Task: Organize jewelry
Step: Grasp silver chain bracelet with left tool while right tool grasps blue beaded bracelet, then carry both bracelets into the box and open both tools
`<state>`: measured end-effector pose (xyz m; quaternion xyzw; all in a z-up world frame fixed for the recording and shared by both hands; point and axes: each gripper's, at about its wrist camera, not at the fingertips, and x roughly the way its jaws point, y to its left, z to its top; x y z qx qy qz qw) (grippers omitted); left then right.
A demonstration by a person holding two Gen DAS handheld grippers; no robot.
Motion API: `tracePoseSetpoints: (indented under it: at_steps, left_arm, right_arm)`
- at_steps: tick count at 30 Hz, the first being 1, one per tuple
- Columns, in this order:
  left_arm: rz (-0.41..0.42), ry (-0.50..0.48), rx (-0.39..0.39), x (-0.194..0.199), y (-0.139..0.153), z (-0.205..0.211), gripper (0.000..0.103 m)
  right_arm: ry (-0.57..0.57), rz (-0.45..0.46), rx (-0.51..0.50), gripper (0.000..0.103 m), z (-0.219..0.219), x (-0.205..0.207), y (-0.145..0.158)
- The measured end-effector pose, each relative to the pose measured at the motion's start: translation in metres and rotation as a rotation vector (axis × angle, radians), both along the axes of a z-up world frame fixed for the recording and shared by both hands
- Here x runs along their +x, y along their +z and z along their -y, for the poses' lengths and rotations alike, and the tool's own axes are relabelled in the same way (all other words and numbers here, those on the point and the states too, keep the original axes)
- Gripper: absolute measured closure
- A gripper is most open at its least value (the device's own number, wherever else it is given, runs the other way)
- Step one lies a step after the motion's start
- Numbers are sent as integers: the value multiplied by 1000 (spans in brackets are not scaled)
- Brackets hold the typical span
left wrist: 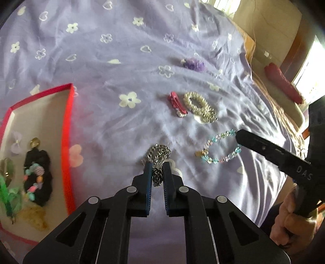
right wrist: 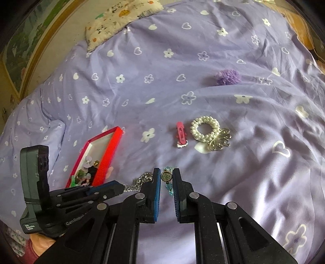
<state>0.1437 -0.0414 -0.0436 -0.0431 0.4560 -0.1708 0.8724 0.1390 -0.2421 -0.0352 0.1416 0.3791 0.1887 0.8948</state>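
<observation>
My left gripper [left wrist: 157,165] is shut on a silver chain [left wrist: 158,156] on the purple bedspread; the chain also shows in the right wrist view [right wrist: 140,180]. My right gripper [right wrist: 166,172] is shut on a blue and pink bead bracelet [left wrist: 219,148] with a small round charm [right wrist: 166,176] between its pads. A red-rimmed box [left wrist: 68,130] at the left holds several hair ornaments and a black scrunchie [left wrist: 38,172]. A pink hair clip [left wrist: 176,102], a pearl bracelet [left wrist: 198,105] and a purple scrunchie [left wrist: 193,64] lie farther out.
The wrinkled purple bedspread [right wrist: 142,91] with white flowers covers the bed. A patterned pillow [right wrist: 119,16] lies at the far end. A wooden chair with a pink item [left wrist: 284,81] stands at the bed's right edge.
</observation>
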Motion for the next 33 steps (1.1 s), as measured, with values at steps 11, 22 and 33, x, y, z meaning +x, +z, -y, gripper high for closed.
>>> tracePoseSetpoints:
  at_steps: [11, 22, 33]
  left_arm:
    - [102, 61, -55, -26, 52, -35, 95]
    - [149, 111, -81, -48, 74, -67, 95]
    - [170, 155, -96, -61, 83, -91, 95]
  right_arm:
    - [49, 53, 14, 92, -22, -16, 27]
    - [130, 82, 15, 92, -57, -27, 41]
    - [177, 88, 10, 92, -79, -33, 45]
